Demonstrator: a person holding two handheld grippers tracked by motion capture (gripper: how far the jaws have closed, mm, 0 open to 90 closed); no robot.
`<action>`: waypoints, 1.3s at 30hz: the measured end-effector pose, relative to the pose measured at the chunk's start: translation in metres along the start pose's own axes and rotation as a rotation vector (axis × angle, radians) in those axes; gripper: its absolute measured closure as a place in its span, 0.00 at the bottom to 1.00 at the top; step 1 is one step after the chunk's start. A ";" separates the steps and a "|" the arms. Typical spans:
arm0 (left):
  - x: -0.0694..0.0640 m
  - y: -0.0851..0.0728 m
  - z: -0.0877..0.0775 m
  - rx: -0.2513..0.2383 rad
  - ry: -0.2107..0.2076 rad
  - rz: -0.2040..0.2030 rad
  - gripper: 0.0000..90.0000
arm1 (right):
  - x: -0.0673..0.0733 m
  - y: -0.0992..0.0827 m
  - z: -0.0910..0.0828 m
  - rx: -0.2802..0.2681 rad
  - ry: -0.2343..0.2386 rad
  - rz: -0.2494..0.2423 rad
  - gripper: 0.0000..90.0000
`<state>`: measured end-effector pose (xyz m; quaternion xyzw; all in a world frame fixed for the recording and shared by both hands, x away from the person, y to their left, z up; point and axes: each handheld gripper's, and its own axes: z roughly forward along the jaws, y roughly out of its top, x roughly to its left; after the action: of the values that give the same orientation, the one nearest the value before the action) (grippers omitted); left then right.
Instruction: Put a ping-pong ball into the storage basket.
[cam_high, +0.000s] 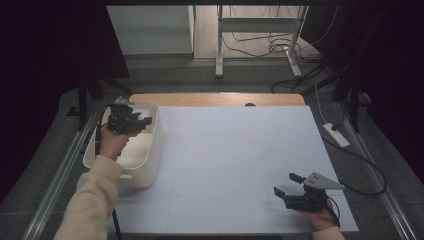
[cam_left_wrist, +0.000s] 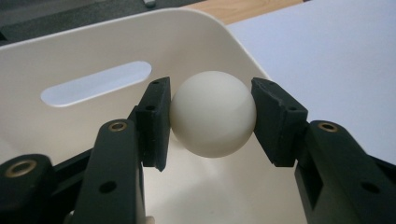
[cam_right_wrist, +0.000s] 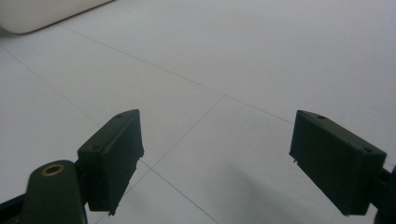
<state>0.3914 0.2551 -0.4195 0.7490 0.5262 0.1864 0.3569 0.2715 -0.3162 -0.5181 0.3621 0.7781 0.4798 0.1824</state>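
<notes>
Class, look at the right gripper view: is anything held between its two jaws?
No, the right gripper has its jaws wide apart with bare white table between them.

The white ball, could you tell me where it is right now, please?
In the left gripper view the white ball is clamped by the left tool, over the cream bin at the table's left side.

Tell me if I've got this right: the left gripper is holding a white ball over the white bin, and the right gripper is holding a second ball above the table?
Not quite. The right gripper holds nothing: the right gripper view shows its jaws wide apart over the bare white table. The rest stands: the left gripper clamps the white ball over the white bin.
</notes>
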 end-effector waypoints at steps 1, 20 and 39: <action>0.000 0.000 0.000 0.004 0.001 0.001 0.56 | 0.000 0.000 0.000 0.000 0.000 0.001 0.19; 0.003 -0.002 -0.002 -0.002 0.019 -0.007 0.56 | 0.000 0.000 0.000 0.001 -0.001 0.000 0.19; 0.003 -0.001 -0.007 -0.035 0.025 -0.040 0.19 | 0.000 0.000 0.000 -0.002 -0.001 0.002 0.19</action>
<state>0.3868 0.2609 -0.4158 0.7295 0.5424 0.1978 0.3668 0.2714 -0.3167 -0.5181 0.3630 0.7771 0.4806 0.1827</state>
